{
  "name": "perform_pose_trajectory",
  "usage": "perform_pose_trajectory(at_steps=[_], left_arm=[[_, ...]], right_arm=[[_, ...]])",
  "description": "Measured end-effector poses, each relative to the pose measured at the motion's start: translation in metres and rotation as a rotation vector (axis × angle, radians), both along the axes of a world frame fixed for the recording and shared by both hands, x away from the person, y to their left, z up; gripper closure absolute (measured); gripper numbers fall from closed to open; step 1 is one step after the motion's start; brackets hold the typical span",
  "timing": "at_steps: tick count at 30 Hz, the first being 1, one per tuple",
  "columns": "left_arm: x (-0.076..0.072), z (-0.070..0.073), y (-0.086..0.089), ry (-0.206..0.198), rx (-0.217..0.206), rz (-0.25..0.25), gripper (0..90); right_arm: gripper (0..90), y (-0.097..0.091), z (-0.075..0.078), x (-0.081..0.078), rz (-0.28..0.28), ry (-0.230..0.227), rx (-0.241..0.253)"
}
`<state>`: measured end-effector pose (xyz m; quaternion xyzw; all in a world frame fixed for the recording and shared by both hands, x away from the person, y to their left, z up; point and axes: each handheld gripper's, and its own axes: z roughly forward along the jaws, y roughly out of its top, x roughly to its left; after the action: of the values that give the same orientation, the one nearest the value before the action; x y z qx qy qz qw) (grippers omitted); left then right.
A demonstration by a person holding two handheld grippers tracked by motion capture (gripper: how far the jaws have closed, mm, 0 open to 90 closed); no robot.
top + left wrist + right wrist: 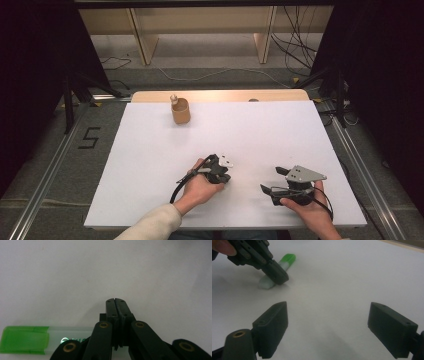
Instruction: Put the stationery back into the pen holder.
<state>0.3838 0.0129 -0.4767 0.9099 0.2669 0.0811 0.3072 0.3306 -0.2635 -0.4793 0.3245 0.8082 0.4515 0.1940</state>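
A highlighter with a translucent white body and a bright green cap lies flat on the white table. My left gripper is shut, its jaws pressed together with nothing between the tips, and it points down over the highlighter's body. From the right gripper view, that left gripper rests its tip on the table just in front of the highlighter. My right gripper stands wide open over bare table, empty. In the high view the left gripper is near the table's middle front, the right gripper to its right.
A brown cup with a small pale object sticking out stands at the table's far edge, left of centre. A wooden strip runs along the back edge. Shelving and cables lie on the floor beyond.
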Motion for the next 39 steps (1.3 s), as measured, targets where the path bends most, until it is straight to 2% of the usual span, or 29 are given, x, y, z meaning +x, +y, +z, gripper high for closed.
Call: perform_pose_trajectory(at_steps=[3,10,12,13,16,21,26,29,37,39], left_arm=[[-0.004,0.001,0.003,0.011,0.0,0.002,89.8],[-0.015,0.004,0.02,0.026,0.03,-0.001,89.8],[-0.019,0.007,0.034,0.027,0.034,0.019,89.8],[-0.019,0.007,0.034,0.027,0.034,0.019,89.8],[-0.024,0.009,0.052,0.027,0.018,0.055,89.8],[-0.026,0.01,0.064,0.02,0.017,0.085,89.8],[-0.027,0.011,0.066,0.01,0.045,0.094,89.8],[-0.026,0.012,0.067,0.004,0.076,0.102,89.8],[-0.023,0.015,0.078,-0.011,0.101,0.137,89.7],[-0.021,0.017,0.083,-0.039,0.134,0.154,89.6]], right_arm=[[17.4,0.0,0.0,0.0,0.0,-0.001,-0.003],[17.4,0.0,0.0,0.0,0.0,-0.001,0.0],[17.4,0.0,0.0,-0.001,0.001,-0.001,0.0],[17.4,0.0,0.0,-0.001,0.001,-0.001,0.0],[17.4,0.0,0.0,0.0,0.004,-0.004,-0.001],[17.4,0.001,0.0,0.0,0.007,-0.005,-0.005],[17.4,0.002,0.0,0.0,0.006,-0.005,-0.003],[17.4,0.001,0.0,0.0,0.006,0.001,-0.003],[17.4,0.001,0.0,0.0,0.008,-0.005,-0.002],[17.4,0.001,0.0,0.0,0.009,-0.003,-0.003]])
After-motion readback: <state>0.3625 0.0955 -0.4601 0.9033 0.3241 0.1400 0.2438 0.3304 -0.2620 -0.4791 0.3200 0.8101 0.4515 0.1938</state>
